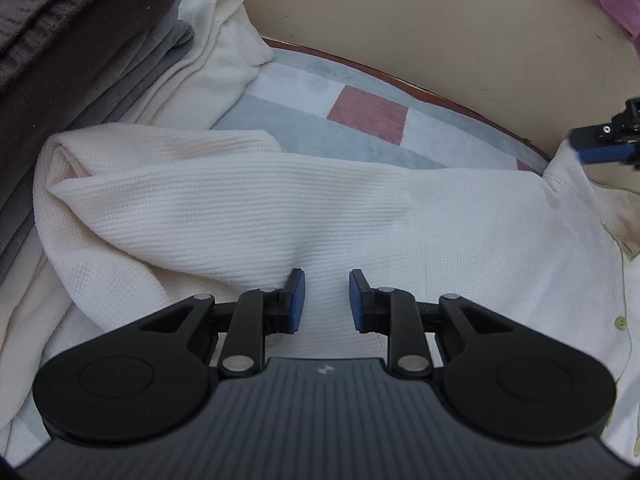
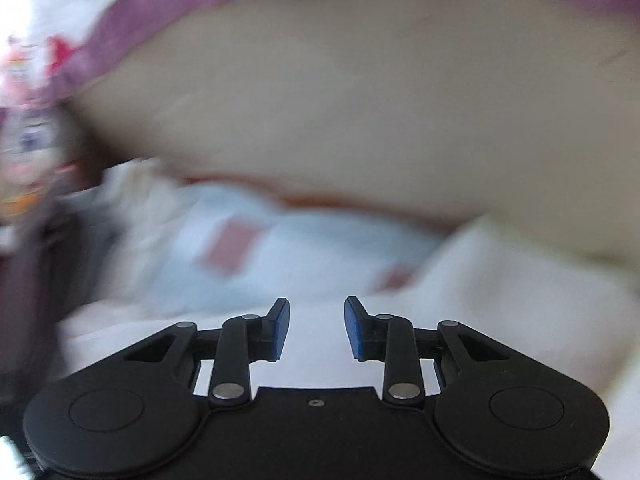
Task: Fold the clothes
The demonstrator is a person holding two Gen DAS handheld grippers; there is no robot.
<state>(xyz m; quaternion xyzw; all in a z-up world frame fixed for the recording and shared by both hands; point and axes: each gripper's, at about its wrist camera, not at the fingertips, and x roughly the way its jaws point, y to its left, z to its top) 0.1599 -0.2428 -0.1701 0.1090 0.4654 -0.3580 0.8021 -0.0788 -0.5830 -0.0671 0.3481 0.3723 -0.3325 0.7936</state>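
A cream waffle-knit shirt (image 1: 304, 208) lies spread across a checked blanket, with one sleeve (image 1: 120, 176) folded over at the left and a buttoned placket (image 1: 624, 280) at the right. My left gripper (image 1: 327, 300) is open and empty, just above the shirt's middle. My right gripper (image 2: 317, 328) is open and empty over the same shirt (image 2: 500, 292); its view is blurred by motion. The right gripper also shows at the right edge of the left wrist view (image 1: 608, 140), by the shirt's collar.
A stack of folded clothes, dark brown, grey and cream (image 1: 80, 60), stands at the left. The blue, white and red checked blanket (image 1: 320, 120) covers the surface, with a reddish-brown edge (image 1: 400, 76) and beige floor (image 1: 400, 20) beyond. Pink-and-white fabric (image 2: 120, 8) lies further off.
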